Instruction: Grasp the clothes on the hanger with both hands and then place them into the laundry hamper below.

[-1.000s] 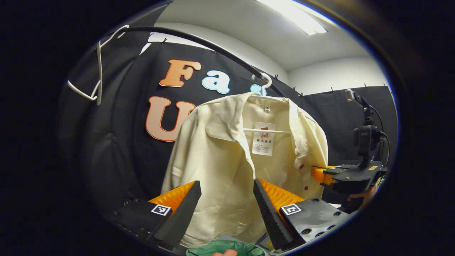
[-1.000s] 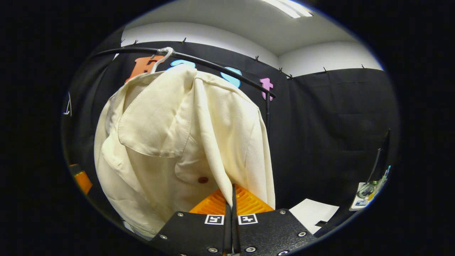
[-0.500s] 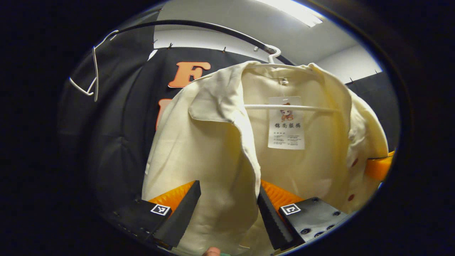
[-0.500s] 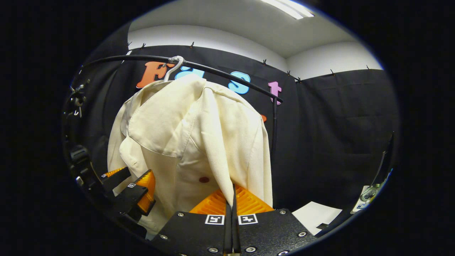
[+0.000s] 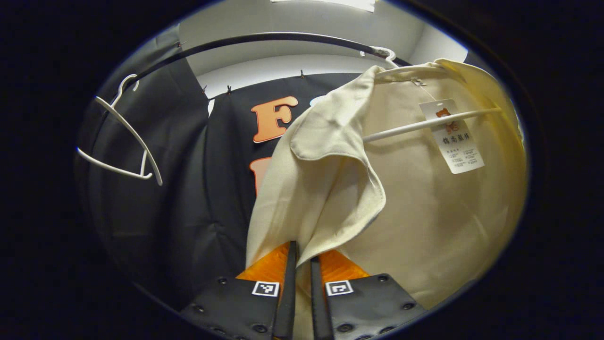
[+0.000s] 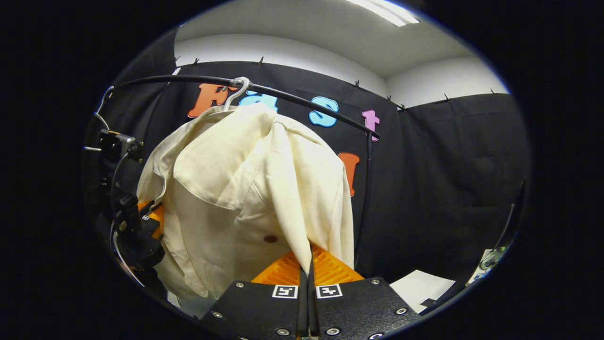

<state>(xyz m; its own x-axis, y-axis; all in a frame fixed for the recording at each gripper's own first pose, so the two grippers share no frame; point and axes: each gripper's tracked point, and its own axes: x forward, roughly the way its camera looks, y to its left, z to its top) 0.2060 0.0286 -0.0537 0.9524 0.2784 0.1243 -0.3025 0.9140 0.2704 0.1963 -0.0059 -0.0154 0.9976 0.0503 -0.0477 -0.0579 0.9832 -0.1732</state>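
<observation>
A: Cream woven cloth, soft and light: that was the shirt (image 5: 424,198), which hung on a white hanger (image 5: 432,122) from the black rail (image 5: 264,38) and took up the right half of the left gripper view.

B: And the grippers?

A: The left gripper (image 5: 302,264), at the bottom centre of its view, had its two fingers drawn nearly together with the front edge of the shirt pinched between them, below the folded collar. The right gripper (image 6: 307,269), at the bottom centre of the right gripper view, stood closed to a thin slit on the shirt's other front edge (image 6: 292,222).

B: How would such a garment handle?

A: Judged from its drape, it would sag and fold once freed, and would weigh little. Thin cloth could slip from a narrow pinch, so a hold near the hem or placket, where the layers doubled, seemed best.

B: Anything else present?

A: A spare hanger (image 5: 120,141) hung at the left of the left gripper view.
</observation>
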